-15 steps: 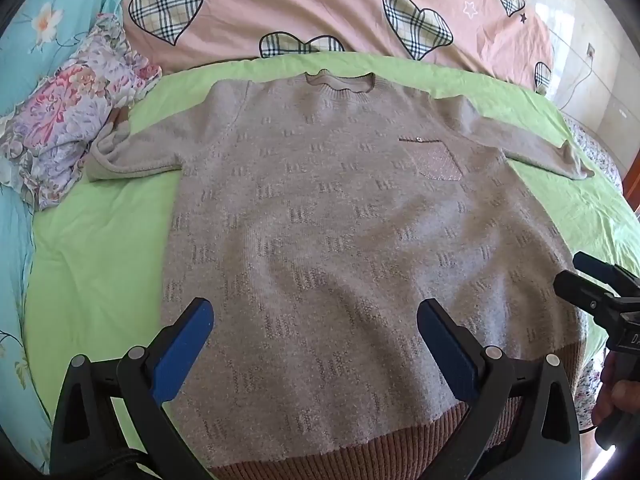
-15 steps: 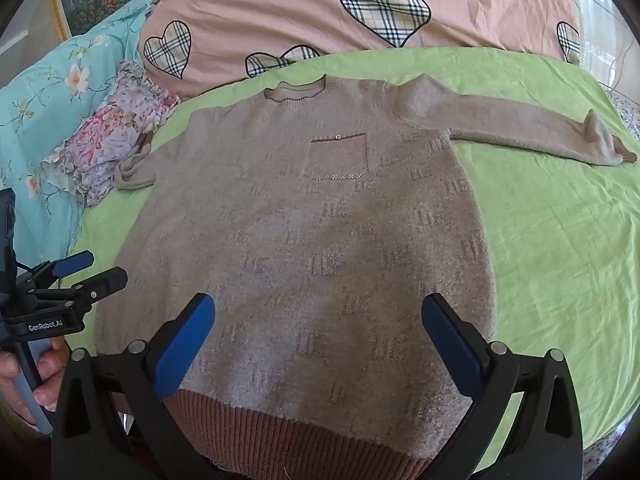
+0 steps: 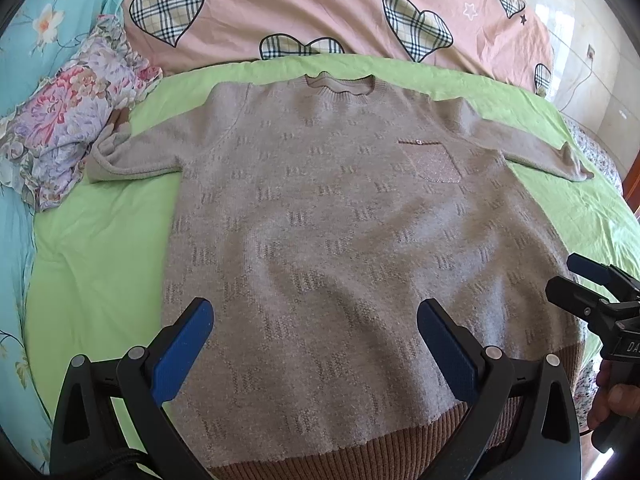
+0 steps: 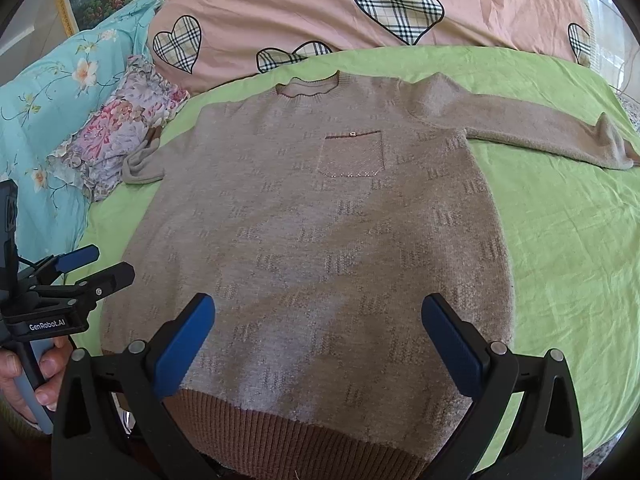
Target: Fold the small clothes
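The sweater lies flat, front up, on the green sheet of the bed, sleeves spread. Both jaws are spread wide and empty — left hand-held gripper, right hand-held gripper — hovering over the hem. Looks like soft, floppy knit, so I'd pinch the ribbed hem corners or a cuff — a single layer will probably sag.

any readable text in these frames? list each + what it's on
"GenRobot.AI": white print on the black body of the left gripper, right wrist view.
"DA": cut-off white print on the right gripper, left wrist view; the rest is out of frame.
Sweater, bedding: no text.
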The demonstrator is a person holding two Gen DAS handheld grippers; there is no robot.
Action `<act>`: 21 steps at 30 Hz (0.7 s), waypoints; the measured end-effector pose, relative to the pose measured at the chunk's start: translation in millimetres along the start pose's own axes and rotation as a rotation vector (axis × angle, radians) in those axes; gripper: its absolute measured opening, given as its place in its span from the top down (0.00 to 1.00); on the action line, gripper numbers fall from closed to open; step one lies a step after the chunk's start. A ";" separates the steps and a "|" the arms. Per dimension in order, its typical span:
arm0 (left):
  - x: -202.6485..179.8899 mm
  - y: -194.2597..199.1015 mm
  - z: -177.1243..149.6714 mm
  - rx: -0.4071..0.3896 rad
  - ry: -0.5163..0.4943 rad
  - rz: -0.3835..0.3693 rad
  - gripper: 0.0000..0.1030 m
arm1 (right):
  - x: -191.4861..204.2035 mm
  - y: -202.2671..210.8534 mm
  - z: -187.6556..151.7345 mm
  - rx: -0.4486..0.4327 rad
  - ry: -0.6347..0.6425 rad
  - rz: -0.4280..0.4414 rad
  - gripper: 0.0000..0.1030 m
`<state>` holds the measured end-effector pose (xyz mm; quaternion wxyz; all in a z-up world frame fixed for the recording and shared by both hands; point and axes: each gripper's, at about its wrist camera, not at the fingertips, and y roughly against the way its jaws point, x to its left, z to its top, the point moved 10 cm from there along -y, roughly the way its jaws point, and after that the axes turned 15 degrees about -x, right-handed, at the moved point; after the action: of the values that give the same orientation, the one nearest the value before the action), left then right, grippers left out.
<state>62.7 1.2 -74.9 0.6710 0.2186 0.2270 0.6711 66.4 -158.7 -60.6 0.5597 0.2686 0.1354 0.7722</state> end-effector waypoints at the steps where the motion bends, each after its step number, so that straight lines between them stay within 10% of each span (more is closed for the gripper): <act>1: 0.2 -0.8 -1.2 0.007 0.011 -0.006 0.01 | 0.4 -0.1 0.0 0.000 0.000 0.001 0.00; 21: 1.0 -3.9 -3.9 0.039 0.015 0.002 0.01 | 7.4 -0.1 -0.8 0.005 -0.002 0.022 0.00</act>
<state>63.5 2.1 -80.3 0.6643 0.2270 0.2450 0.6687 64.3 -151.7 -59.3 0.5505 0.2724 0.1337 0.7777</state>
